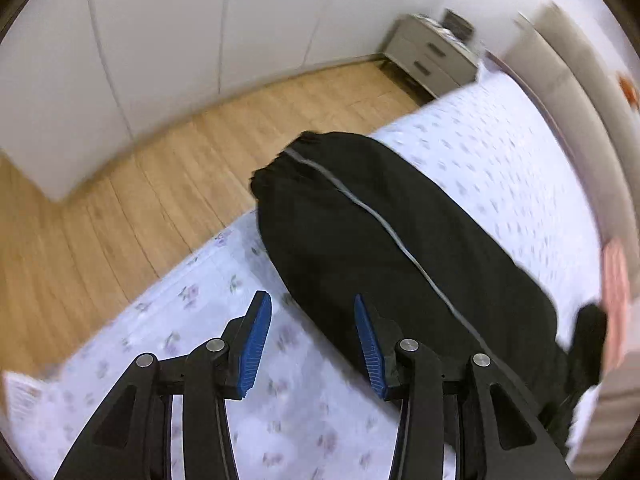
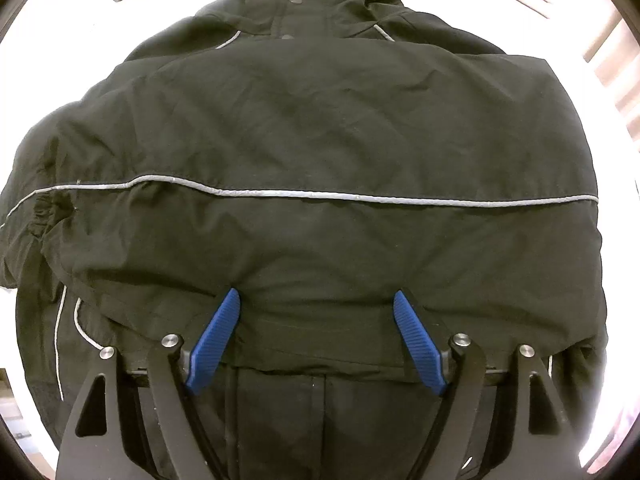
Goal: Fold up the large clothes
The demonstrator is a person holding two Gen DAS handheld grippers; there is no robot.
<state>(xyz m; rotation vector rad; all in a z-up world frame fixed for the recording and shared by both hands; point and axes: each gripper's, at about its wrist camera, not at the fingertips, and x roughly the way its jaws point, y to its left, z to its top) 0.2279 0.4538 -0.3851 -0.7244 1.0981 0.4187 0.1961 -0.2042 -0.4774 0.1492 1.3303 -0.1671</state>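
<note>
A black jacket with grey piping (image 1: 400, 216) lies on a bed with a white floral sheet (image 1: 280, 400). In the left wrist view its sleeve with an elastic cuff (image 1: 288, 160) reaches toward the bed's edge. My left gripper (image 1: 310, 312) is open and empty, just above the sheet at the jacket's near edge. In the right wrist view the jacket (image 2: 320, 128) fills the frame, a sleeve folded across the body, collar at the top. My right gripper (image 2: 316, 308) is open, its blue fingertips (image 2: 224, 320) at the edge of the folded sleeve, nothing clamped.
A wooden floor (image 1: 140, 184) runs beside the bed. White wardrobe doors (image 1: 180, 32) stand behind it. A grey bedside drawer unit (image 1: 432, 56) sits at the bed's far corner, by a padded headboard (image 1: 568, 80). A hand (image 1: 616, 300) shows at the right edge.
</note>
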